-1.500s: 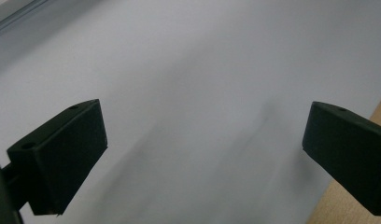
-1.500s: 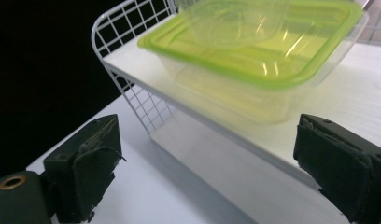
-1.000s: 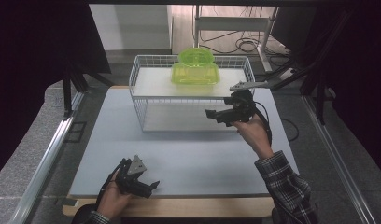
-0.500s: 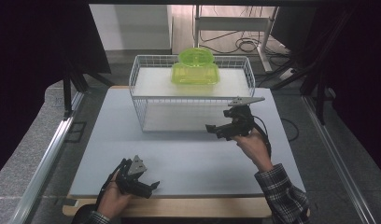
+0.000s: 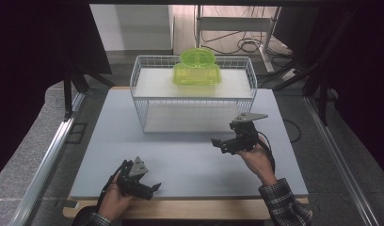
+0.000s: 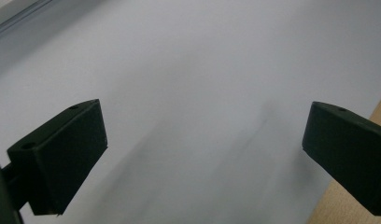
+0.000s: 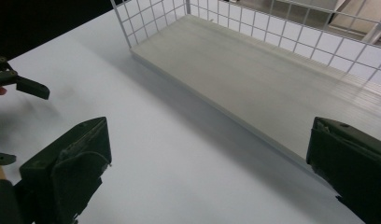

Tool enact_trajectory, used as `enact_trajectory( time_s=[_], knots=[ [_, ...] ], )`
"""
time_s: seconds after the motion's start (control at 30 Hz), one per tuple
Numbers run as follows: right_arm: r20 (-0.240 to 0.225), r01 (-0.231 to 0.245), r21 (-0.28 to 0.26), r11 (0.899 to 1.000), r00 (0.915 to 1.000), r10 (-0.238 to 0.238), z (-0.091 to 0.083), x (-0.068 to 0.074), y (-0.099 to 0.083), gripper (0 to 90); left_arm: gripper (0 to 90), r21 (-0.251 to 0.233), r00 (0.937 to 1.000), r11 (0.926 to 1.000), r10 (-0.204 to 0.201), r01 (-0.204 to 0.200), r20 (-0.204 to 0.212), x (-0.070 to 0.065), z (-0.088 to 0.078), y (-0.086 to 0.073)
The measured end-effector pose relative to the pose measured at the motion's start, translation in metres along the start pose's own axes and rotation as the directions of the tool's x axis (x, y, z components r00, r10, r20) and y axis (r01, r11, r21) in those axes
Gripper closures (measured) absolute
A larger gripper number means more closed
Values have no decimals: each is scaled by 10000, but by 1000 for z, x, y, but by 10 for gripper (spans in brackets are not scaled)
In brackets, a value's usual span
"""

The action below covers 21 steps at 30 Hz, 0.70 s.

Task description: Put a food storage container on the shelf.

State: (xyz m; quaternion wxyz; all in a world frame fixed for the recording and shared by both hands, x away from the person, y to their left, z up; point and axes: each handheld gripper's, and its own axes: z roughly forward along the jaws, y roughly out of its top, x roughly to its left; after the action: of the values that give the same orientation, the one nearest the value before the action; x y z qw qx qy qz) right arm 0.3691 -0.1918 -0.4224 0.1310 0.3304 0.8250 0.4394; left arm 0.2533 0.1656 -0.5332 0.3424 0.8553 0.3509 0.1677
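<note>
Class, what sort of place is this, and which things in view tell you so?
Probably a lab recording bench: a bare grey table, dark framing around it, loose cables on the floor behind, and a wire basket set out as a prop.

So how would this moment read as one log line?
left gripper: open, low near table edge | right gripper: open, empty, front of basket | green box: on basket shelf

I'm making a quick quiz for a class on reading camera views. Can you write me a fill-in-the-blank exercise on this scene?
1. The green container sits on top of the wire ____.
2. The jaws of the left gripper stand ____.
3. The right gripper is held over the ____.

Missing words: basket; open; table
</note>
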Motion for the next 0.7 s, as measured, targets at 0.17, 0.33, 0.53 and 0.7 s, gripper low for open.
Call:
enact_trajectory(
  time_s=[0.17, 0.33, 0.53, 0.7],
  knots=[
    [175, -144, -117, 9998, 9997, 146, -5, 0, -10, 0, 0, 6, 10000, 10000, 14, -14, -3, 0, 0, 0],
    [303, -271, -157, 9995, 9992, 275, -10, 0, -20, 0, 0, -17, 10000, 10000, 12, -12, -13, 0, -1, 0],
    [454, -262, -59, 9996, 9986, 264, -15, 0, -35, 0, 0, -5, 10000, 10000, -17, 17, 16, 0, 0, 0],
    [585, -384, 31, 9993, 9976, 382, -20, -1, -48, 0, 0, 9, 10000, 10000, -12, 12, 15, 0, 0, 0]
  ],
)
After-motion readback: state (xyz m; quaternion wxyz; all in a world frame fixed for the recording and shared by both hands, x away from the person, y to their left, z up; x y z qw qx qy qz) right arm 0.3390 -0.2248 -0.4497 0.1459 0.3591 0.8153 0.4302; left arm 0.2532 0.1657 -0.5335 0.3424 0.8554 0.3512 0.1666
